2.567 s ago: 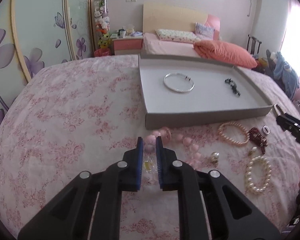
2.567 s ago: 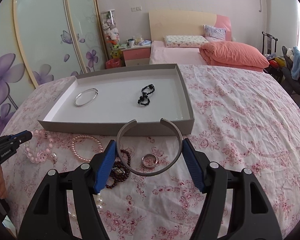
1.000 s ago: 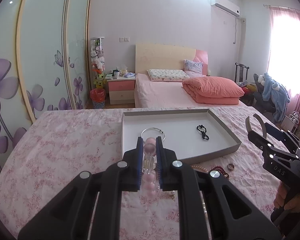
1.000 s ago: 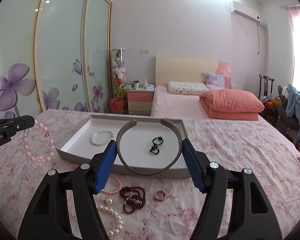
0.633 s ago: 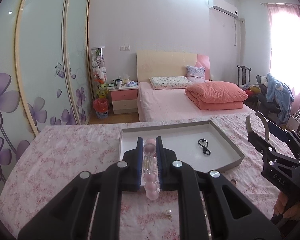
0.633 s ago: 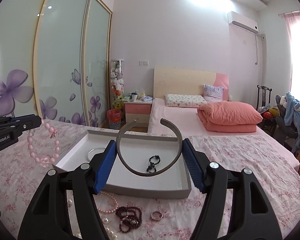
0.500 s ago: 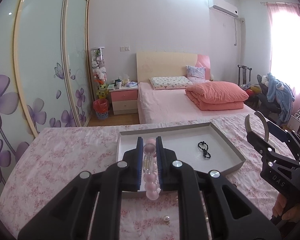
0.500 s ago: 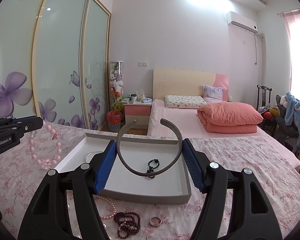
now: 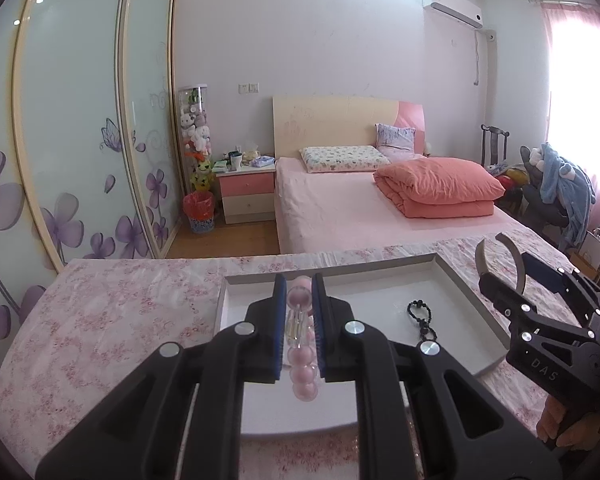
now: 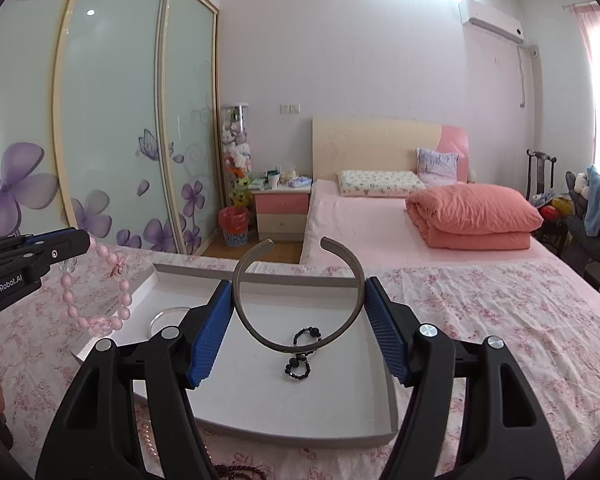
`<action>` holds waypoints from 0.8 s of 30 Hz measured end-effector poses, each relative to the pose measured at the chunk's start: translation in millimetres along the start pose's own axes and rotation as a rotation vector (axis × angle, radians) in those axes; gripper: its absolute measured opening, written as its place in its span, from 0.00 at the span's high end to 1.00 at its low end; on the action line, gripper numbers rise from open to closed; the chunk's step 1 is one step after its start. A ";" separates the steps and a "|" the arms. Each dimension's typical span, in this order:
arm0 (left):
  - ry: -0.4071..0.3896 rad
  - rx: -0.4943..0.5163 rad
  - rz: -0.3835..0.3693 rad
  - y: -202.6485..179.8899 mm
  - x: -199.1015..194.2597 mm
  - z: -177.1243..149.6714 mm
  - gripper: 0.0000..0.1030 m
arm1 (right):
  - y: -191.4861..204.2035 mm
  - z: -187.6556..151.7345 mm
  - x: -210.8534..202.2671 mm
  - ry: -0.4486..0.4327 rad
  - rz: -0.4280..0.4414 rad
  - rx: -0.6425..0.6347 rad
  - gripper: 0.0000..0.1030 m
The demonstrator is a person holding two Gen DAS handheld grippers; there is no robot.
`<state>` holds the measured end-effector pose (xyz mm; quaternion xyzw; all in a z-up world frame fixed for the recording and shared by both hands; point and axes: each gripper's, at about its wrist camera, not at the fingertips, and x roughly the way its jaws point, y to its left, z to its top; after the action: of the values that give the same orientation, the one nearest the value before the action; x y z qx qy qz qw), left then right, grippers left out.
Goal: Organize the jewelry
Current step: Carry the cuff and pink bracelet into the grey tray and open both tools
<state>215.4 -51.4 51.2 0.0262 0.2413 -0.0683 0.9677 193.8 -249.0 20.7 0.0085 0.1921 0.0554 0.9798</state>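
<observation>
My left gripper (image 9: 299,292) is shut on a pink bead bracelet (image 9: 300,360) that hangs over the near left part of the grey tray (image 9: 460,280); from the right wrist view the bracelet (image 10: 96,300) dangles from the left gripper (image 10: 74,246). My right gripper (image 10: 299,316) is shut on a grey open cuff bangle (image 10: 296,300), held above the tray (image 10: 260,400); it also shows in the left wrist view (image 9: 500,264). In the tray lie a black bead bracelet (image 10: 300,350) and a silver bangle (image 10: 168,316).
The tray rests on a pink floral bedspread (image 10: 500,320). Dark red beads (image 10: 236,470) and pale pink pearls (image 10: 150,446) lie in front of the tray. Beyond are a second bed (image 10: 400,232), a nightstand (image 10: 282,208) and sliding wardrobe doors (image 10: 120,120).
Both grippers lifted their pieces off the bedspread and carried them forward over the tray. The pink bracelet now hangs over the tray's left part, the cuff over its middle.
</observation>
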 end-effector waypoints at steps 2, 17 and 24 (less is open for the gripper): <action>0.017 -0.006 -0.007 0.9 13.8 -0.4 0.87 | -0.8 -2.1 14.2 0.038 0.006 0.000 0.35; 0.110 -0.057 -0.051 9.0 90.6 -7.7 0.84 | -5.5 -14.4 74.3 0.260 0.038 0.059 0.34; 0.079 -0.082 -0.023 26.6 74.9 -2.5 0.76 | -12.0 -9.6 53.6 0.223 0.032 0.068 0.34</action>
<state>283.6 -33.9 14.2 -0.0135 0.2823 -0.0685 0.9568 240.8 -255.0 -8.7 0.0387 0.3014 0.0652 0.9505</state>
